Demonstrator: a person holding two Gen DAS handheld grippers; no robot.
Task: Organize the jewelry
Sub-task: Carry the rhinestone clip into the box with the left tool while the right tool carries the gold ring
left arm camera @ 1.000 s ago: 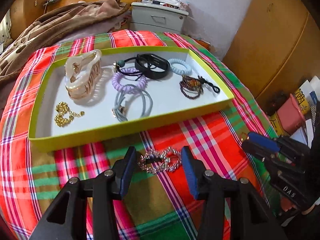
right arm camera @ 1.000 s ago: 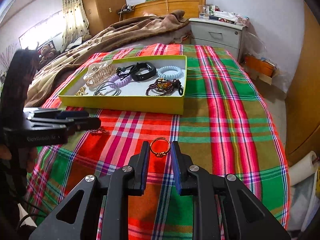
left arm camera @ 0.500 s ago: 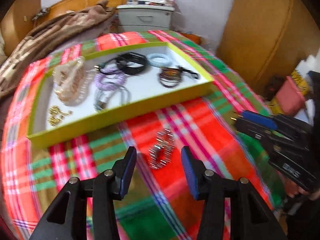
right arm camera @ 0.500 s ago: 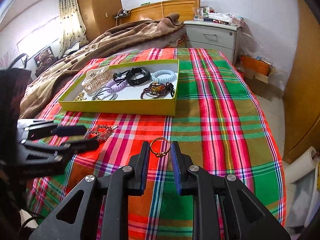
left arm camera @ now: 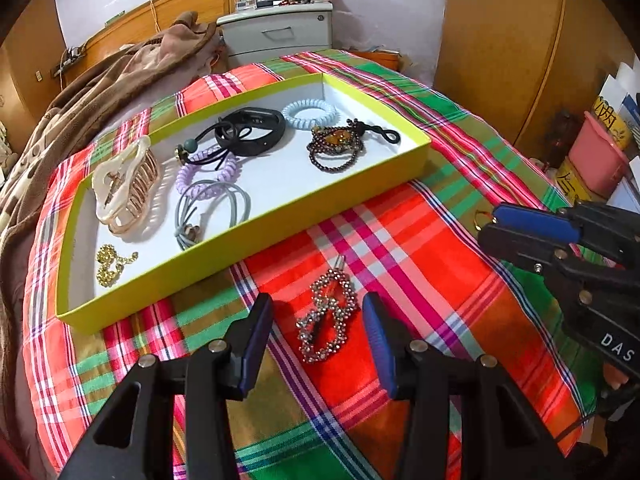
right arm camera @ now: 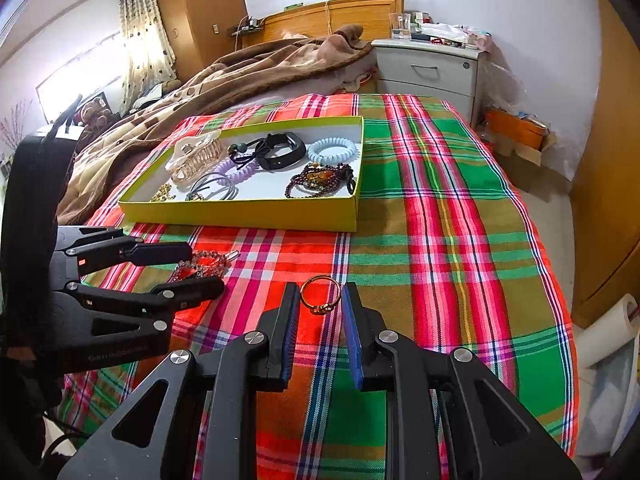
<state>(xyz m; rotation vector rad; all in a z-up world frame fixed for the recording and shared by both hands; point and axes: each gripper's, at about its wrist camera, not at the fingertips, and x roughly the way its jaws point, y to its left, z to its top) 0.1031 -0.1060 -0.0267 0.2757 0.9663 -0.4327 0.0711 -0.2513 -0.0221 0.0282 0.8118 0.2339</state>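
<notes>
A rhinestone hair clip [left arm camera: 328,316] lies on the plaid bedspread between the two fingertips of my left gripper [left arm camera: 316,308]. That gripper is open and touches nothing. From the right wrist view the left gripper [right arm camera: 206,265] straddles the same hair clip [right arm camera: 216,259]. My right gripper [right arm camera: 321,294] is shut on a small gold ring [right arm camera: 320,298] just above the bedspread, and its tips [left arm camera: 486,228] show at the right of the left wrist view. The yellow-green tray [left arm camera: 280,236] [right arm camera: 240,214] holds a pearly claw clip [left arm camera: 124,184], several hair ties, a black band, a beaded bracelet [left arm camera: 336,148] and a gold chain [left arm camera: 110,264].
A brown blanket [right arm camera: 240,76] is heaped on the bed behind the tray. A grey nightstand [right arm camera: 428,68] stands at the head of the bed. Wooden wardrobe doors [left arm camera: 520,40] and a pink bin [left arm camera: 596,164] are off the bed's right side, and a paper roll [right arm camera: 608,332] lies on the floor.
The left gripper has rolled and shifted sideways, so the hair clip now lies lengthwise between its fingers instead of across them. The right gripper and the ring have kept still.
</notes>
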